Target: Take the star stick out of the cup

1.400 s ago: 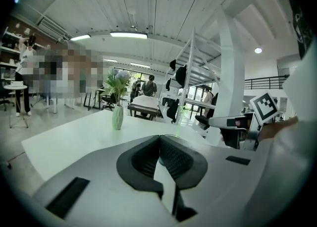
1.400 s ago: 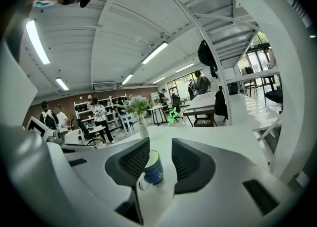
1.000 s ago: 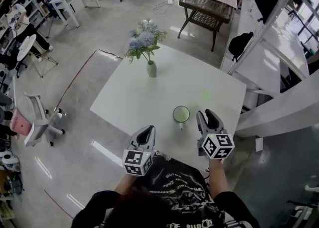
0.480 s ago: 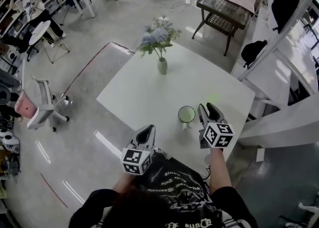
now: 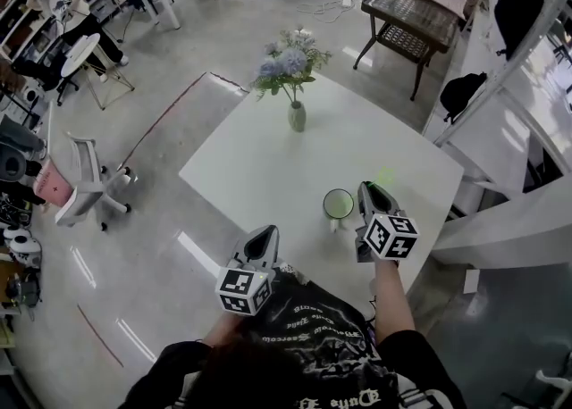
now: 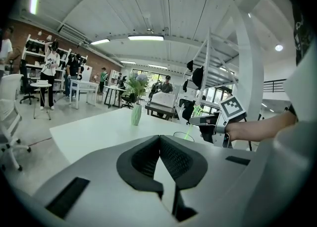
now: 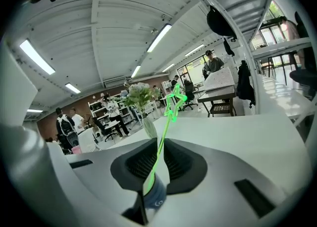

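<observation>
A white cup point(image 5: 338, 204) with a green inside stands near the right front of the white table point(image 5: 259, 175). The thin green star stick point(image 7: 173, 105) leans from the cup to the right. Its shaft runs between the pads of my right gripper point(image 5: 369, 191), whose jaws have just been closing and now pinch it. The star tip point(image 5: 384, 175) shows just beyond the fingertips. From the left gripper view the stick point(image 6: 191, 128) rises from the cup rim point(image 6: 182, 135) to the right gripper point(image 6: 200, 121). My left gripper point(image 5: 262, 239) hangs at the table's front edge, shut and empty.
A green vase of flowers point(image 5: 297, 116) stands at the table's far side. A white office chair point(image 5: 85, 186) is on the floor to the left. A wicker side table point(image 5: 420, 14) stands beyond, and a white shelf frame point(image 5: 500, 59) runs along the right.
My right gripper has moved forward beside the cup and its jaws have gone from wide apart to closed round the star stick. The left gripper has barely moved.
</observation>
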`<move>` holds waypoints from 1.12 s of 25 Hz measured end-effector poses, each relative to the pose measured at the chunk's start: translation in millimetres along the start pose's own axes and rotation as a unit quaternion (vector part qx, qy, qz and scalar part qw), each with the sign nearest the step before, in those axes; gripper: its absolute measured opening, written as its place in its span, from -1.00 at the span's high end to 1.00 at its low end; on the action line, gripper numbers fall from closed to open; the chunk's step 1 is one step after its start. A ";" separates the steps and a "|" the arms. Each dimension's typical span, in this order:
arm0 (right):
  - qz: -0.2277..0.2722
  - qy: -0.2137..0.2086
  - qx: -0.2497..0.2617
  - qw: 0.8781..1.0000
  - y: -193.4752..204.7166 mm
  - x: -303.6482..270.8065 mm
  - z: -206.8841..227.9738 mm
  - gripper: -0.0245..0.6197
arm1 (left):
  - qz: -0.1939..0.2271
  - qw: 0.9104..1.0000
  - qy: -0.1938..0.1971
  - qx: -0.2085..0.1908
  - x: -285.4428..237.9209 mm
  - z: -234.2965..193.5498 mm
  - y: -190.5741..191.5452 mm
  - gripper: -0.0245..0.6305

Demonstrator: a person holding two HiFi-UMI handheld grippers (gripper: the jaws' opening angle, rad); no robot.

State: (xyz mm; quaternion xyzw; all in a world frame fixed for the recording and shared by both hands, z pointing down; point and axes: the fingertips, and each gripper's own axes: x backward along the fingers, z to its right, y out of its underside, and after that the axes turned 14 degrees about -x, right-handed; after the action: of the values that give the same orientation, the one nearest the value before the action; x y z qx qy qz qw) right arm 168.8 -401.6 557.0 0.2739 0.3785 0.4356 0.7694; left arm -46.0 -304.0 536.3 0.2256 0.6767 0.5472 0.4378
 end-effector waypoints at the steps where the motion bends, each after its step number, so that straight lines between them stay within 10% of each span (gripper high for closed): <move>1: 0.003 -0.002 -0.003 1.000 -1.2 0.4 -1.1 0.78 | 0.000 1.000 -0.003 0.001 0.9 -1.1 0.6 0.86; 28: 0.089 -0.058 0.048 0.993 -56.2 37.9 -58.8 0.90 | 0.005 1.000 0.015 -0.002 -3.4 2.5 0.9 0.86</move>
State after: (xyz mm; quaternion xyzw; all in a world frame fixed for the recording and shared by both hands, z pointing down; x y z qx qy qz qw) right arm 159.2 -389.4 468.6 0.3682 0.3276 0.4671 0.7341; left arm -42.3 -305.0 538.3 0.2195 0.6812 0.5541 0.4251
